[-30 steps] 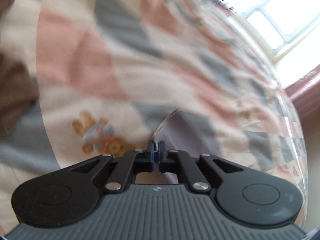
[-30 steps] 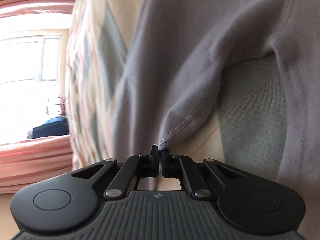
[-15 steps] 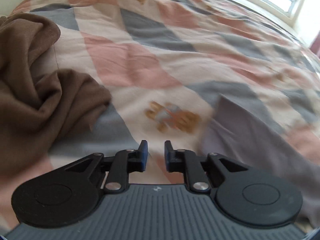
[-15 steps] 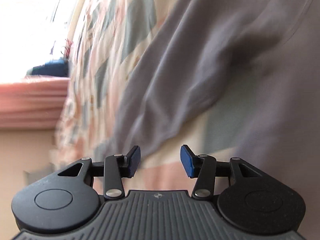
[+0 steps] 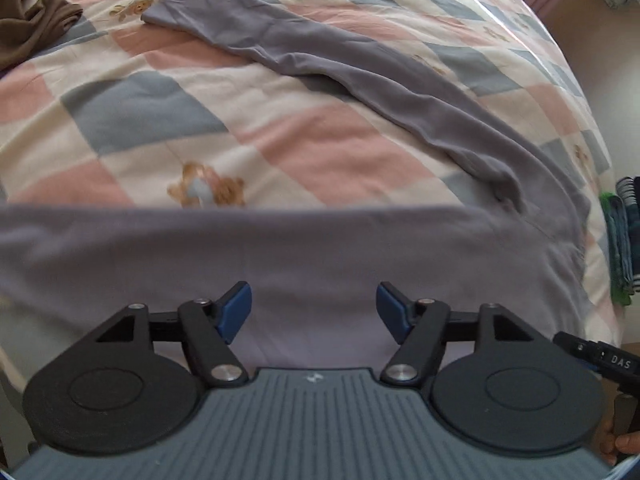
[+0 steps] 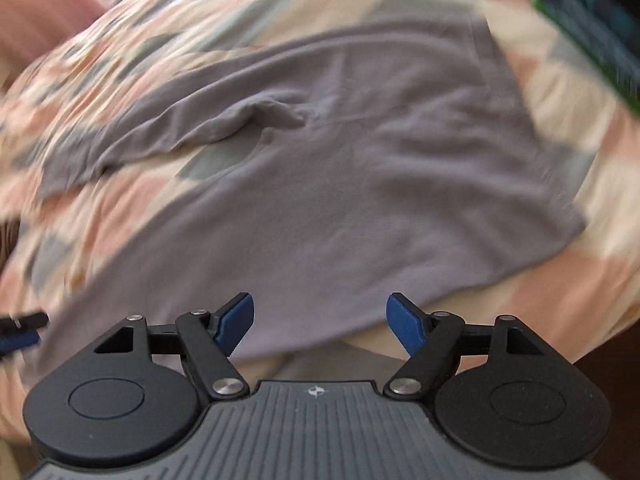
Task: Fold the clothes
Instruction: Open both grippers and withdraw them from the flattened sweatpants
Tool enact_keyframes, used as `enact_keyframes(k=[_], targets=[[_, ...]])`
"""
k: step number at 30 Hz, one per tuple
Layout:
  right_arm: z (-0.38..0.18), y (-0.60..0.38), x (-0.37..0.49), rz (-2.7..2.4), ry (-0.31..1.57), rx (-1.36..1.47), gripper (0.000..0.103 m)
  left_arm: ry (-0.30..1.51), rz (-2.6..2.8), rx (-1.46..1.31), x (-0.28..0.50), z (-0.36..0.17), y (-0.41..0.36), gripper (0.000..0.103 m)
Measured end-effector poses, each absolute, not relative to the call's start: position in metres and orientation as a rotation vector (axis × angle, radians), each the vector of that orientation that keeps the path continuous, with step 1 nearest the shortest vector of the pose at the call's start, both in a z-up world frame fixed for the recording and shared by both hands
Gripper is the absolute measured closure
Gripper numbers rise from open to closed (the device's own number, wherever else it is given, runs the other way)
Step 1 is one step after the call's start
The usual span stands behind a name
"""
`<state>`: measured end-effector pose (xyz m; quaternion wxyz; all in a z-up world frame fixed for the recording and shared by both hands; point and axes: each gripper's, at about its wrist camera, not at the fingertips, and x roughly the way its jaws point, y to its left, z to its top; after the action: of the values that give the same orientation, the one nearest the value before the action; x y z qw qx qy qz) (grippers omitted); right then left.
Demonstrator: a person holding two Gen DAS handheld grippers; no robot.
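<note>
Left wrist view, your left gripper (image 5: 314,312) gapes wide over the grey shirt (image 5: 320,248), gripping nothing, sleeve trailing far left across the checked quilt (image 5: 140,112), your right gripper (image 6: 320,322) equally wide, empty, over the near hem.

Bare quilt (image 5: 132,120) beyond grey top (image 5: 320,248)

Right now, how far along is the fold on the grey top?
Done: the grey long-sleeved top lies spread on the checked quilt, one sleeve stretched out. In hand: nothing; the left gripper and right gripper are both open above its near edge. Left: every fold, plus the brown garment bunched at the far corner.
</note>
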<state>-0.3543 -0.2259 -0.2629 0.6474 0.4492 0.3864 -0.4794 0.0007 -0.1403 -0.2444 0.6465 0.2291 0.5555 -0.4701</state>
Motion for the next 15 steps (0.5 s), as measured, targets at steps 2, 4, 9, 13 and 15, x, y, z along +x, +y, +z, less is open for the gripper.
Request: enact_keyframes(k=[2,4,9,13,15], targets=[[-0.245,-0.212,-0.358,-1.056,0.898,0.944,0.020,1.224,-1.044,0.542,-0.013,-0.228,-0.121,0.034],[-0.229,-0.200,-0.367,-1.028,0.900,0.892,0.018,1.177,-1.015,0.567,-0.024,-0.214,-0.105,0.033],[-0.201,-0.187,-0.384,-0.971,0.883,0.864,0.013,1.066,-0.958,0.592,-0.052,-0.175,-0.076,0.019],[-0.188,-0.183,-0.388,-0.955,0.880,0.834,0.012,0.984,-0.927,0.599,-0.071,-0.148,-0.062,0.017],[-0.183,-0.181,-0.388,-0.948,0.872,0.822,0.011,0.962,-0.917,0.598,-0.078,-0.139,-0.056,0.016]])
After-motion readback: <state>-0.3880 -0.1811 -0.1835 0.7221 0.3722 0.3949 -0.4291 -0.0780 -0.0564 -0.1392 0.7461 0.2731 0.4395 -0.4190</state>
